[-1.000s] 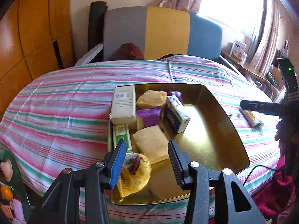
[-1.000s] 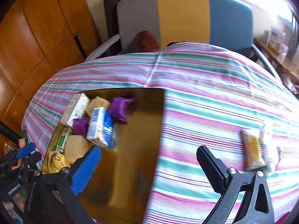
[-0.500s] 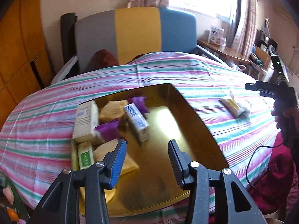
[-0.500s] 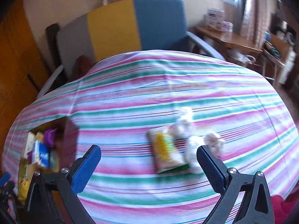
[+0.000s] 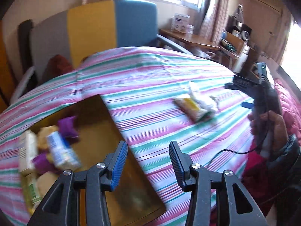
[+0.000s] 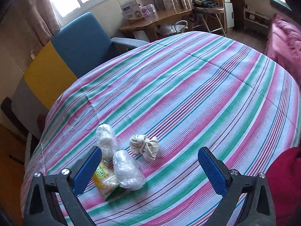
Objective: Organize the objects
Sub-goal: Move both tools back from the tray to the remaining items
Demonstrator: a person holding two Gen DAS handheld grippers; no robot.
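Table (image 6: 188,86): round, striped cloth, fills both views. I'll place everything relative to the tray.

Tray (image 5: 135,192): gold, flat, on the table's left part, seen only in the left wrist view. Already loaded along its far-left side: a blue-white carton (image 5: 62,152), purple packets (image 5: 68,127), a pale box (image 5: 28,150), some tan pieces. That view is motion-blurred, so no finer detail. The right half of the tray floor is bare.

Loose cluster, well to the right of the tray and apart from it:
- snack pack (image 6: 107,182), yellow-green, lying flat
- two clear-wrapped bundles, one (image 6: 128,172) resting on the snack pack, the other (image 6: 106,138) just behind it and touching
- knotted cloth ball (image 6: 144,146), just beside the bundles on the side away from the tray, a small gap between

Left gripper (image 5: 148,163): fingers apart, nothing between them, hovering over the tray's right edge.
Right gripper (image 6: 150,171): fingers spread wide, empty, above the cluster. Its left finger (image 6: 87,170) overlaps the snack pack in view; can't tell if there's contact.

Step, my read: reach/pre-grasp on the leftover cluster; the tray is the collection point.

Next move needs: pick one item, not the pile. The near bundle sits on the snack pack, so take the bundle or the cloth ball first. Centre the jaws, descend, close gently, since the film wrap looks slippery and soft. Then carry it to the tray's bare right half.
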